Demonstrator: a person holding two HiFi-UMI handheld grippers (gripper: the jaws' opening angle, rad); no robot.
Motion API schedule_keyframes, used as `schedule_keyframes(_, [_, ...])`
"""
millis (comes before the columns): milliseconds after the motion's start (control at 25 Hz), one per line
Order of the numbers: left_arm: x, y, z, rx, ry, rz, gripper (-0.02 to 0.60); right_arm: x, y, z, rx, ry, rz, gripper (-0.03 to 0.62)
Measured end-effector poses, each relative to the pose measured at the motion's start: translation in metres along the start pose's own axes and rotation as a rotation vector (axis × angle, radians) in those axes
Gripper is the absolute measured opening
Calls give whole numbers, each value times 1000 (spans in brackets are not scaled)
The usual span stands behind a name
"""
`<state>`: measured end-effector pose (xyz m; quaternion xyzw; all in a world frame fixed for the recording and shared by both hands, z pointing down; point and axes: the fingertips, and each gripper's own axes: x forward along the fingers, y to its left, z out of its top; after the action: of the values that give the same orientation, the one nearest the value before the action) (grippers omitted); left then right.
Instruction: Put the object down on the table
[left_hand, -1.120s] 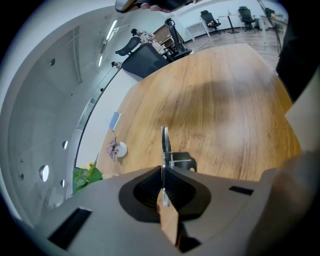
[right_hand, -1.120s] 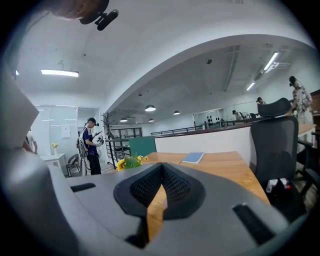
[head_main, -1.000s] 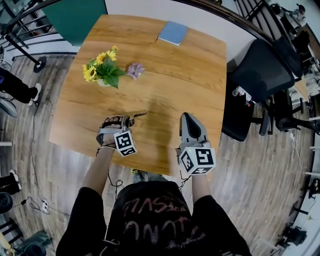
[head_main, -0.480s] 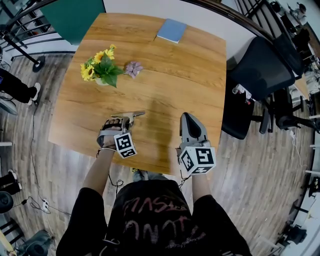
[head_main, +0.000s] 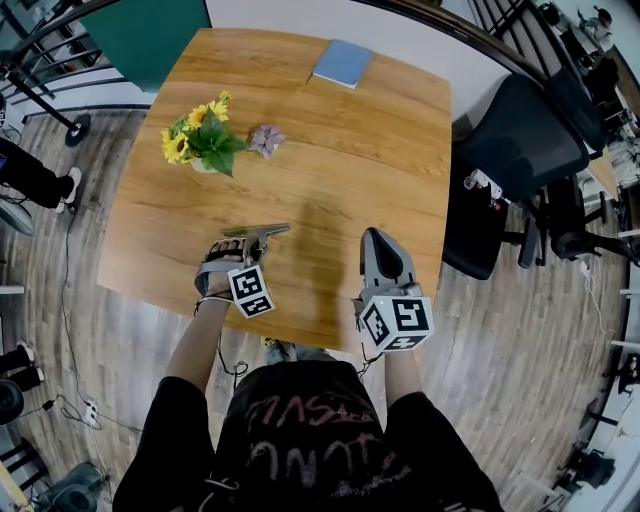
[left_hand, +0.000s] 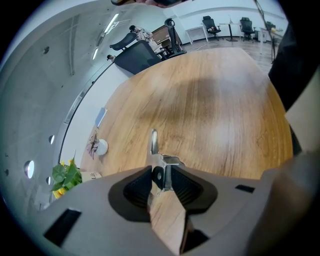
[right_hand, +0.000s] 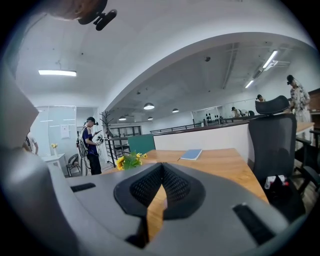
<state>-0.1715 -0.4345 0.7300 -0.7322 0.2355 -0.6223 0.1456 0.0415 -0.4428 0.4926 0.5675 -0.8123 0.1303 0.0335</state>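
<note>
Since a second ago the left gripper (head_main: 247, 240) has dipped. Its jaws have just been opening and now stand apart. The metal tool (left_hand: 154, 144) lies on the bench (head_main: 340, 150) between their tips, pointing ahead. The right gripper (right_hand: 161, 176) has its jaws together.

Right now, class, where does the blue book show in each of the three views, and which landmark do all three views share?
Head view: book at top centre, on the far edge of the table.
Left gripper view: book as a thin pale-blue sliver at mid-left, near the table's edge.
Right gripper view: book just right of centre, flat on the tabletop.
Shared landmark: sunflowers.
</note>
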Motion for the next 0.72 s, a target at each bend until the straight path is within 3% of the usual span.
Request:
schedule_keyframes(240, [-7,3,2,-118,-25,-16,146,-4,2,-1,-1,3,-2,5])
schedule_keyframes(480, [-27,11,7,-389,-120,-39,170,-10,2,-2,1,8,-12,5])
schedule_keyframes(720, [-56,24,9,-523,-198,-11,167,-18,6,-3,-1,9,-18,5])
